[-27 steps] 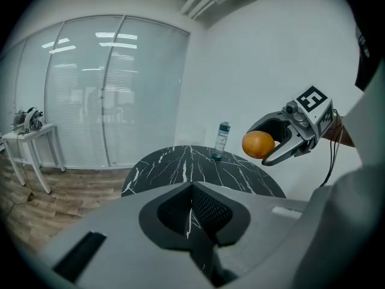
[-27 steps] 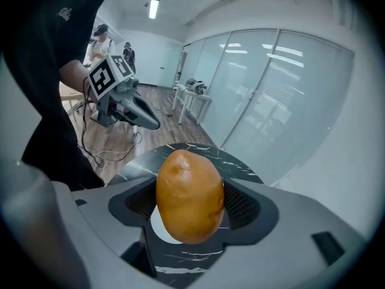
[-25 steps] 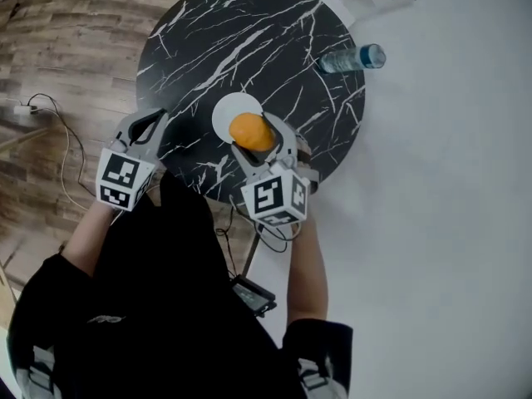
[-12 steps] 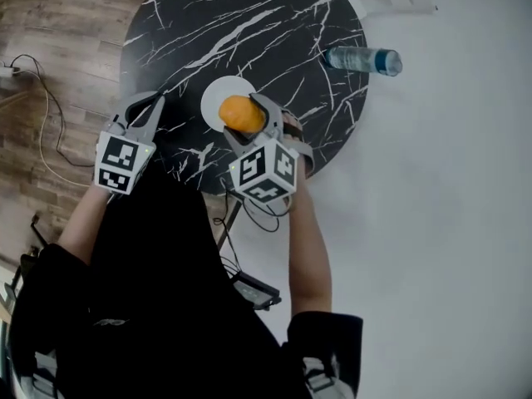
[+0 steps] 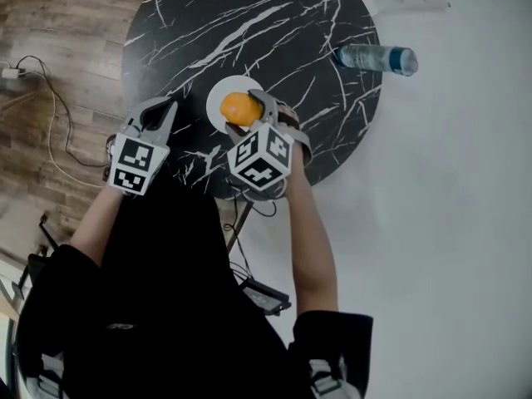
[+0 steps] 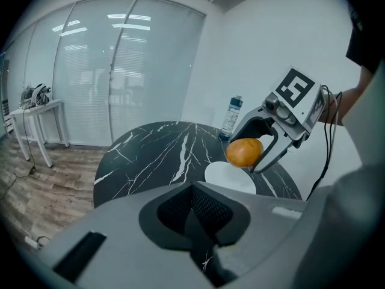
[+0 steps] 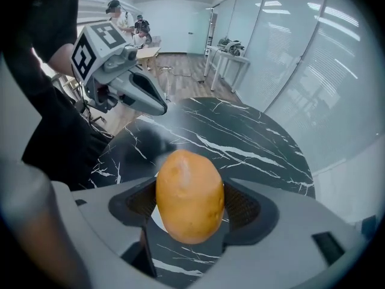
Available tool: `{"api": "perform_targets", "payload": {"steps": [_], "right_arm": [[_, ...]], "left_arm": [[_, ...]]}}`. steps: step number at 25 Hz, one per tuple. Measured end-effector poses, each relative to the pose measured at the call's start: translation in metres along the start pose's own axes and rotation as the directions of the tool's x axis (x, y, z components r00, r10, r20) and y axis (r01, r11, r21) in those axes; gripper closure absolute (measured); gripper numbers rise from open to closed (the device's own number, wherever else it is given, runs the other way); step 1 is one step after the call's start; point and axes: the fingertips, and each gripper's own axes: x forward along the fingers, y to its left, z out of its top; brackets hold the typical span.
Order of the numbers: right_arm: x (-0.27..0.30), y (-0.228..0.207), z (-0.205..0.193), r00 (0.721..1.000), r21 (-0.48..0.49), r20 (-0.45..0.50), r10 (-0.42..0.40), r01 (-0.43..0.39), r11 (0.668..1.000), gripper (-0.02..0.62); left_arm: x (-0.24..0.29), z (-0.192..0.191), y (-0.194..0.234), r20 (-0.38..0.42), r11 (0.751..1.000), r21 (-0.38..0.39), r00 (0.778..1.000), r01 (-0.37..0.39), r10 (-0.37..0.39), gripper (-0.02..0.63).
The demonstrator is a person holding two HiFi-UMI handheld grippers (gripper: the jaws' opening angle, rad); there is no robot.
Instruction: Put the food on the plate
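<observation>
A small white plate [image 5: 223, 98] lies on the round black marble table [image 5: 274, 32]. My right gripper [image 5: 248, 115] is shut on an orange, potato-shaped piece of food [image 5: 241, 109] and holds it just above the plate. In the right gripper view the food [image 7: 190, 194] fills the gap between the jaws, and a sliver of the plate [image 7: 159, 217] shows beneath it. The left gripper view has the food [image 6: 243, 152] hanging over the plate [image 6: 230, 179]. My left gripper [image 5: 165, 108] is shut and empty, over the table's near left edge.
A water bottle [image 5: 376, 58] stands at the table's right edge, also in the left gripper view as the bottle [image 6: 231, 118]. Cables [image 5: 46, 98] lie on the wooden floor at left. Glass walls and desks [image 7: 231, 53] stand behind the table.
The right gripper has carried the food slightly farther over the plate. The left gripper has kept its place by the table's edge.
</observation>
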Motion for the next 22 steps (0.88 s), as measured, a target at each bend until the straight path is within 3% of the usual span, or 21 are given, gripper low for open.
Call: {"api": "perform_targets", "payload": {"steps": [9, 22], "right_arm": [[0.028, 0.003, -0.011, 0.999, 0.132, -0.006, 0.035, -0.034, 0.991, 0.264], [0.046, 0.005, -0.02, 0.999, 0.234, 0.003, 0.048, -0.047, 0.971, 0.264]], "left_arm": [[0.001, -0.009, -0.005, -0.04, 0.999, 0.035, 0.999, 0.02, -0.019, 0.606], [0.004, -0.015, -0.008, -0.07, 0.999, 0.041, 0.997, 0.032, -0.029, 0.606]]}}
